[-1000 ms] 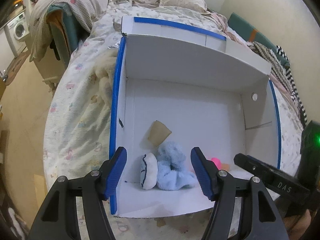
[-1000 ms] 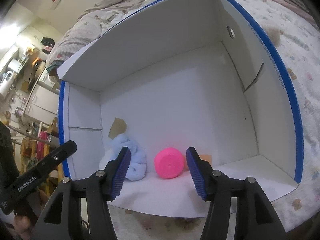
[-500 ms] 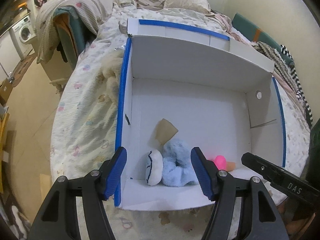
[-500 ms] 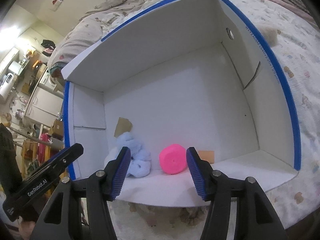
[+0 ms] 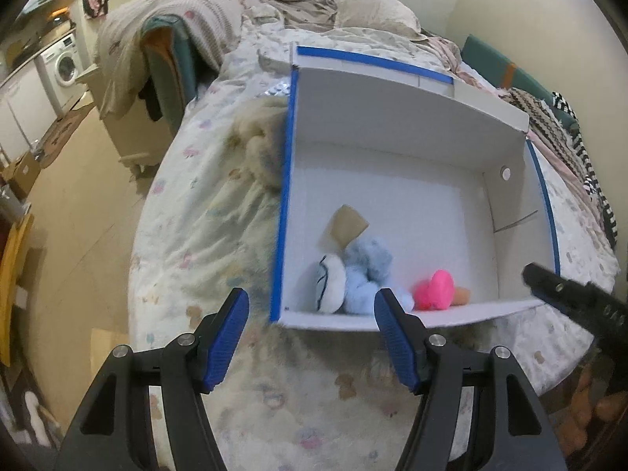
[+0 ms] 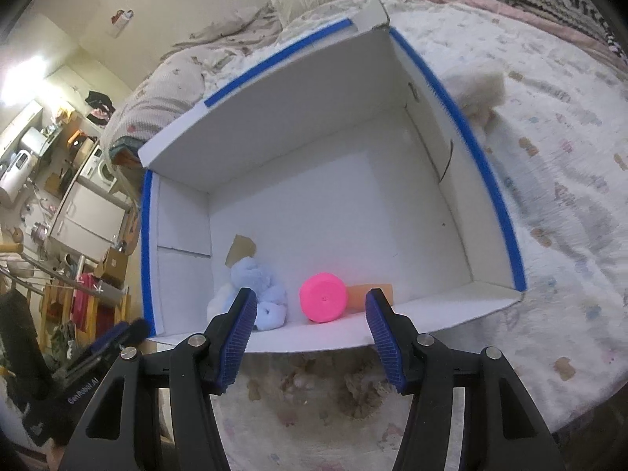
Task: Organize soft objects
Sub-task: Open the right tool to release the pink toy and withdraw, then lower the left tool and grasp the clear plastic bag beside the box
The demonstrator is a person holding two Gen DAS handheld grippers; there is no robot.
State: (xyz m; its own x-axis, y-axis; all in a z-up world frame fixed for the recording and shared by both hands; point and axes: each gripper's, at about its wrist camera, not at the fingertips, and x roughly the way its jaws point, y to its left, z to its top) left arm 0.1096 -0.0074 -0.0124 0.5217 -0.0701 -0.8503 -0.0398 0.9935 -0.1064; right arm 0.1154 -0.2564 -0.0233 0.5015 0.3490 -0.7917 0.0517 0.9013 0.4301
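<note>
1. The bed [image 5: 204, 212], under a pale printed cover, fills both views and carries everything else.
2. The white box [image 5: 392, 129], edged in blue tape, sits open on the bed toward twelve o'clock of both grippers; its near wall is low and most of its floor is bare.
3. A cream fluffy item [image 6: 477, 88] lies on the cover just outside the box, at about one o'clock in the right wrist view. A similar fluffy item [image 5: 261, 149] lies against the opposite box wall, at about eleven o'clock in the left wrist view.
4. The left gripper [image 5: 312, 335] hangs over the cover short of the box, fingers apart with nothing between them.
5. The right gripper [image 6: 310, 335] hangs likewise at the near wall, fingers apart and empty.
6. The light blue plush [image 5: 365, 274] lies in the box's near corner, at twelve o'clock of the left gripper.
7. The white plush [image 5: 329, 282] touches the blue one on its nine o'clock side.
8. The pink round toy [image 6: 324, 302] sits near the front wall, at twelve o'clock of the right gripper, with an orange piece [image 6: 371, 294] behind it.
9. Step, as I judge it: three soft things are boxed, and both hands are free between placements.
10. The next move likely calls for swinging one gripper out to a fluffy item on the cover, closing gently on its yielding bulk, and lifting it clear over the wall.
</note>
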